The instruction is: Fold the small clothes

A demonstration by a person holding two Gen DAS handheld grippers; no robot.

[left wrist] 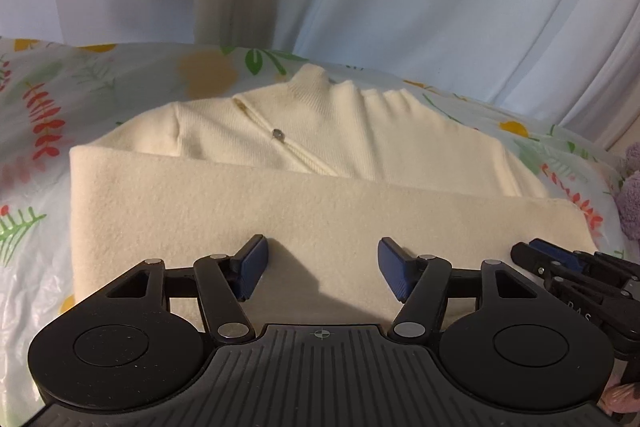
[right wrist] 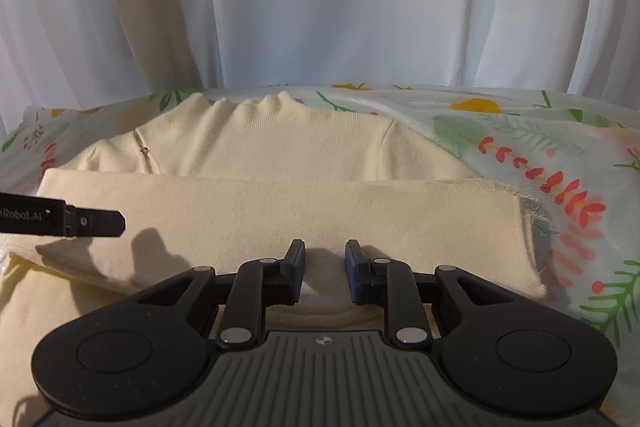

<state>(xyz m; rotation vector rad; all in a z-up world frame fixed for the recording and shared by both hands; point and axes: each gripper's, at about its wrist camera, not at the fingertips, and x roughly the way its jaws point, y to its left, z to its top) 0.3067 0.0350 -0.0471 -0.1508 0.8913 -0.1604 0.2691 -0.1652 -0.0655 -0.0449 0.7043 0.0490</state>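
I see the cream sweater [left wrist: 320, 131] lying on the floral sheet [left wrist: 48, 115], its lower half folded up toward the collar. My left gripper [left wrist: 322, 267] stands wide open above the fold; my right gripper [right wrist: 325, 269] is narrowly parted, gripping nothing.

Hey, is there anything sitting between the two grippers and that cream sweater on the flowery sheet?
Nothing visible does. The left gripper and right gripper both hang directly over the folded-up lower part of the cream sweater, jaws apart with no cloth pinched. The only other thing nearby, something purple and fuzzy, lies off to the side.
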